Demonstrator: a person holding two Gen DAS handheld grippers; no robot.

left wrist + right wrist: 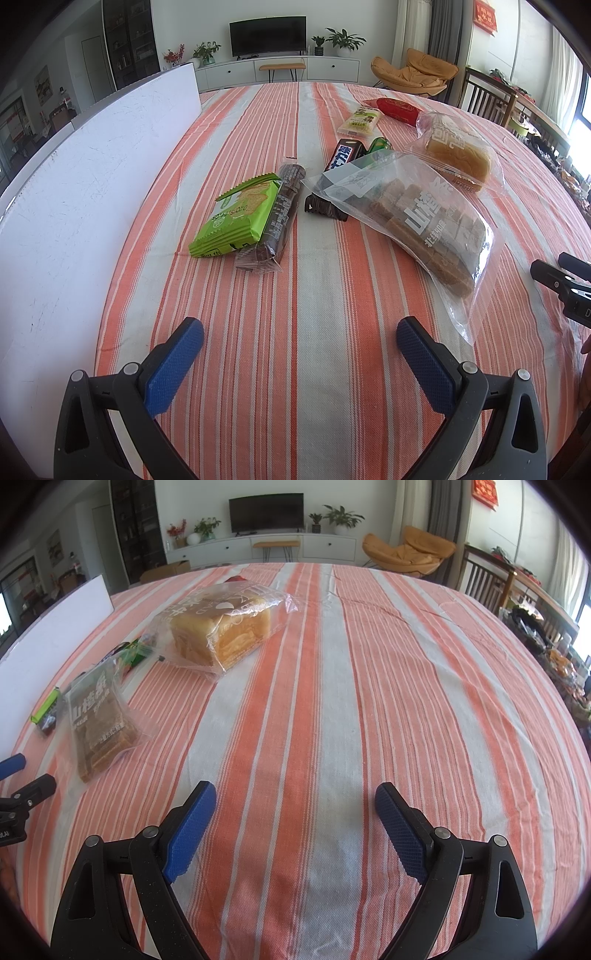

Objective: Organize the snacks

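Snacks lie spread on a striped tablecloth (317, 280). A green cracker pack (236, 218) and a dark brown wrapped bar (280, 214) lie side by side ahead of my left gripper (300, 326), which is open and holds nothing. Right of them lie a clear bag of brown hawthorn slices (424, 221), a dark chocolate bar (341, 157), a bagged bread loaf (458, 155), a pale green pack (360, 122) and a red packet (395, 107). My right gripper (295, 792) is open over bare cloth, with the bread loaf (221, 631) and hawthorn bag (99, 720) to its far left.
A white board (92, 177) stands upright along the table's left side. The other gripper's black fingers (565, 284) show at the right edge of the left wrist view. Wooden chairs (487, 576) stand past the far right edge. Bare striped cloth (406, 701) fills the right half.
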